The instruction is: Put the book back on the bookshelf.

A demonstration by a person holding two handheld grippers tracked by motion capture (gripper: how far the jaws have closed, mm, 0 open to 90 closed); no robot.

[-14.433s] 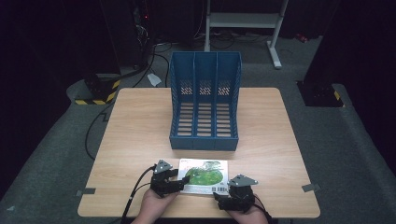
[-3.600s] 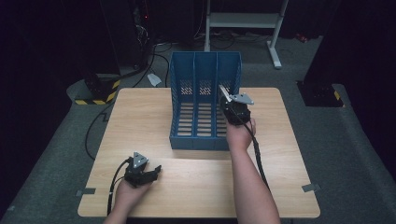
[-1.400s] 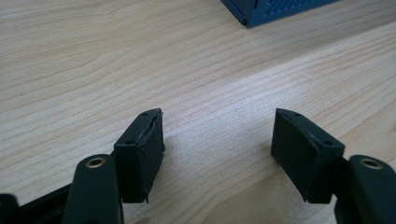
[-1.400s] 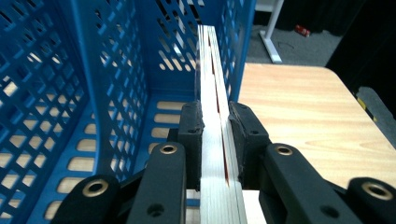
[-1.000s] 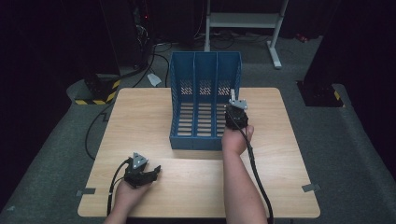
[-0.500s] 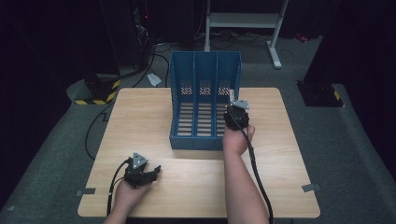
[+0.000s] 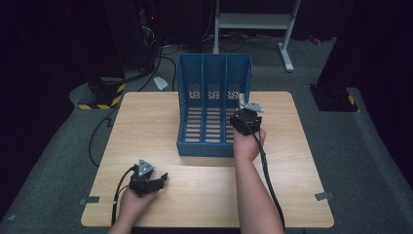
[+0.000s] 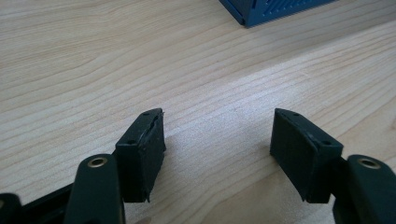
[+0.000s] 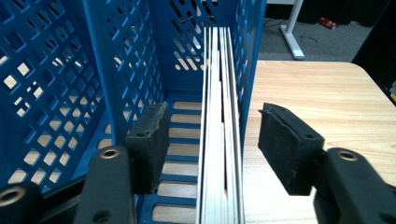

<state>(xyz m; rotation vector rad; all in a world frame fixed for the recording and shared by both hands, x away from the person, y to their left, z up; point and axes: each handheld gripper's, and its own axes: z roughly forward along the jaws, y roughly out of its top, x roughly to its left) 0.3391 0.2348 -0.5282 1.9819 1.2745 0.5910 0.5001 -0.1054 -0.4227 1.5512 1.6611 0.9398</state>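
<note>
One thin booklet (image 9: 219,140) upright in rack (image 7: 214,97), light, floppy; your right gripper (image 9: 212,140) jaws just opened off it, left gripper (image 8: 217,149) jaws apart, empty; pinch spine edge.

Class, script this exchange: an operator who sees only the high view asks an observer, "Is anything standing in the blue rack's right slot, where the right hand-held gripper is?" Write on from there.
Observer: Yes. The right gripper view shows a thin booklet standing on edge in the blue rack's right slot, close to its outer wall.
Operator: Is it clamped?
Observer: No. The right hand-held gripper has just been opening. The booklet and the outer wall stand between its pads, with a gap on each side.
Operator: And the other hand?
Observer: The left hand-held gripper is open, with bare table between its pads.
</note>
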